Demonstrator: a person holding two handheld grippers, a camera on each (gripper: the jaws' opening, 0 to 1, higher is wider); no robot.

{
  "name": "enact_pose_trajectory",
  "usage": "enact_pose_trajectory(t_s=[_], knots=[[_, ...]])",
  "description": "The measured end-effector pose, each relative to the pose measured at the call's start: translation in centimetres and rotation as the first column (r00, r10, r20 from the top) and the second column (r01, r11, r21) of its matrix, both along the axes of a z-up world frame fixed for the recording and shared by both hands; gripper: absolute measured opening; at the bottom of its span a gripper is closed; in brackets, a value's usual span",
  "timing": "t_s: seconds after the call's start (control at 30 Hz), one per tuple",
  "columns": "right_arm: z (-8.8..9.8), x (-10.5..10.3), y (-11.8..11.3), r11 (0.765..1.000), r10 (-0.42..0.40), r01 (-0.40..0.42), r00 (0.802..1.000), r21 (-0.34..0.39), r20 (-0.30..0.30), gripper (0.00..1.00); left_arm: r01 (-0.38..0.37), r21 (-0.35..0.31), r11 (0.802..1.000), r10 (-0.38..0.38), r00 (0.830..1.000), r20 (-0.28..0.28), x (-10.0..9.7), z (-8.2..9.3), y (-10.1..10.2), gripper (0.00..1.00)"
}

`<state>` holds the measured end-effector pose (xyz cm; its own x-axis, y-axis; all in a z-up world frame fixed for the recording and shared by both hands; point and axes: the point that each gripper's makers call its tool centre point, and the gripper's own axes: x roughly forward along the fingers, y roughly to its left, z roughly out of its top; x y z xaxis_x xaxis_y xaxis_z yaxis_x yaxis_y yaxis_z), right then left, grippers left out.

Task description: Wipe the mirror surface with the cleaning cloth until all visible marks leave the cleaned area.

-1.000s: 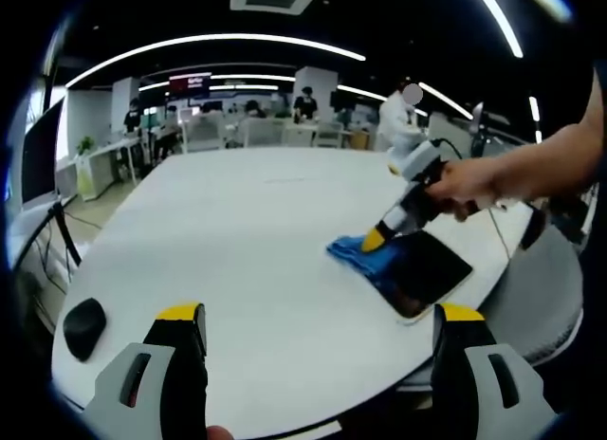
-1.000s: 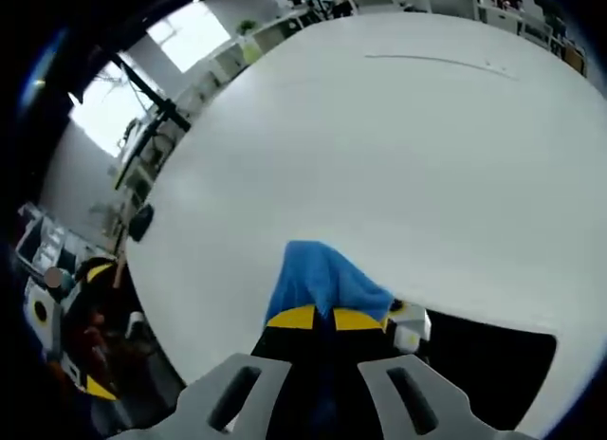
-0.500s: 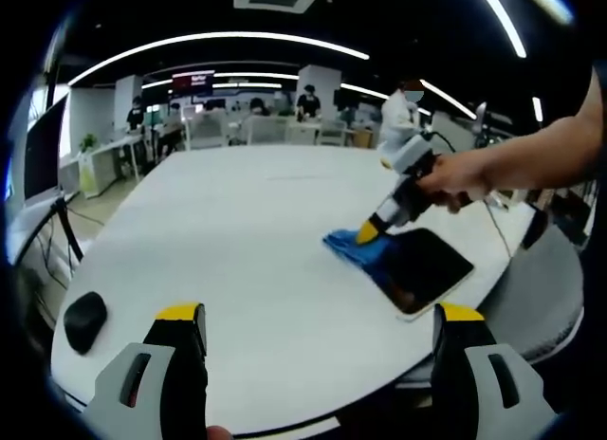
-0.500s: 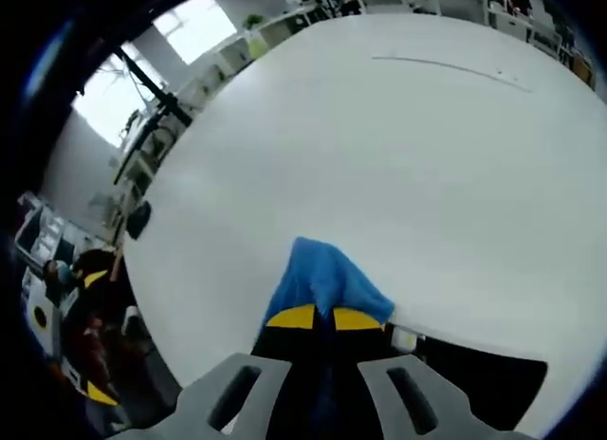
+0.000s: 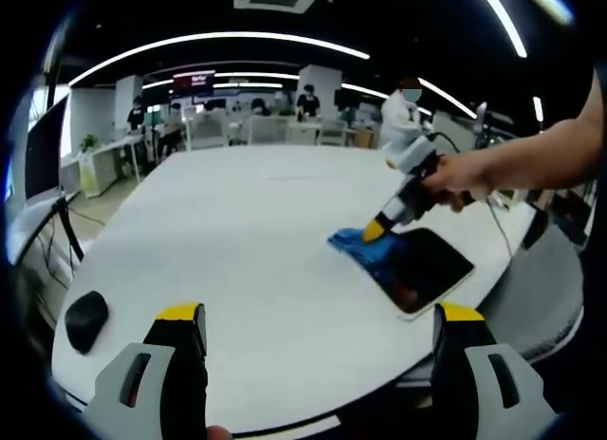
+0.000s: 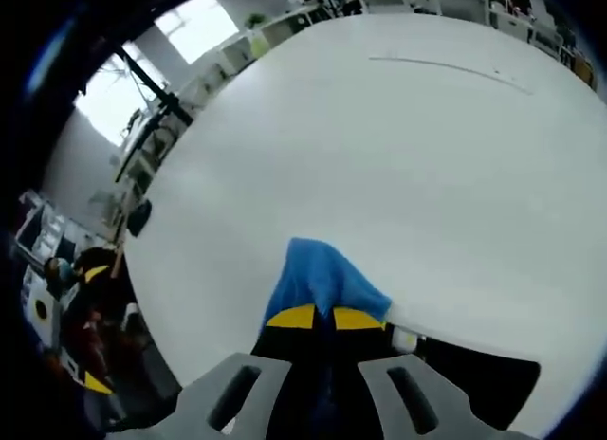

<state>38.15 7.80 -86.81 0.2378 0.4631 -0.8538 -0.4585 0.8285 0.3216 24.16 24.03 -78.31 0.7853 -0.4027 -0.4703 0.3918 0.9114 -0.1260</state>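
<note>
The right gripper (image 6: 322, 319), jaws pinched on the bunched blue cleaning cloth (image 6: 322, 281), presses it onto the dark rectangular mirror's (image 5: 424, 266) far corner to scrub, while the spread left gripper (image 5: 318, 331) hovers clear over the round white table (image 5: 237, 241).

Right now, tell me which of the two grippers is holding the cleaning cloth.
The right gripper: its yellow-tipped jaws are shut on the blue cleaning cloth at the mirror's edge. The left gripper has open, empty jaws.
</note>
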Motion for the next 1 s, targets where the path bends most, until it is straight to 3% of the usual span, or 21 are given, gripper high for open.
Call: enact_pose_trajectory(t_s=[0.6, 1.0], knots=[[-0.2, 0.2, -3.5, 0.999, -0.039, 0.039, 0.999, -0.026, -0.005, 0.00, 0.023, -0.006, 1.000, -0.023, 1.000, 0.011, 0.5, 0.3, -0.7, 0.99], [-0.3, 0.1, -3.4, 0.998, -0.059, 0.059, 0.998, -0.036, 0.018, 0.00, 0.034, -0.011, 0.999, -0.034, 0.999, 0.014, 0.5, 0.5, -1.1, 0.99]])
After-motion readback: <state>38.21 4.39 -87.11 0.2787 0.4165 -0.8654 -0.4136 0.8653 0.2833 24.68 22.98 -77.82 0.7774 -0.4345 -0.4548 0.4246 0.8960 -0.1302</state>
